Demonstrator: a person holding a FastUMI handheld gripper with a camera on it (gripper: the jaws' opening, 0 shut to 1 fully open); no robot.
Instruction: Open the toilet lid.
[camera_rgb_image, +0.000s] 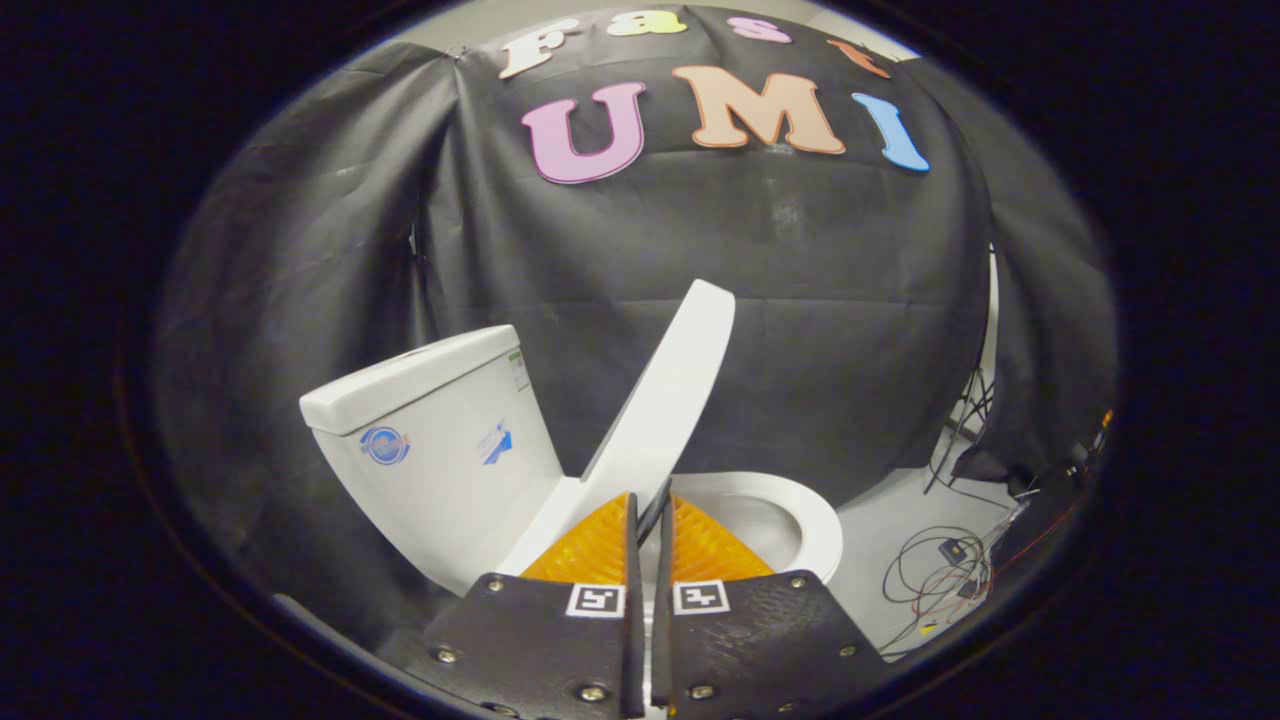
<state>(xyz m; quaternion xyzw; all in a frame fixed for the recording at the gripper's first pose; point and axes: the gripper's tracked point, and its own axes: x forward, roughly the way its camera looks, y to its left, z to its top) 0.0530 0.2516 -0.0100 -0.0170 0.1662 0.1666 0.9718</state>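
Gripper view: fingers (650, 520) nearly closed, pinching the lower edge of the toilet lid (668, 395) between them. Lid is partly raised; its long axis runs up and slightly right from the fingers, leaning short of the tank (430, 440), which sits ahead-left. Seat (815, 530) lies just beyond the fingers to the right. Judgement: remaining swing goes left, toward the tank.

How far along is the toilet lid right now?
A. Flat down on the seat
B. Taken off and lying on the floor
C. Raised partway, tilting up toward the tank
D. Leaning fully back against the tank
C. The lid stands at a slant above the seat, apart from the tank, its edge pinched between the closed jaws of the gripper.
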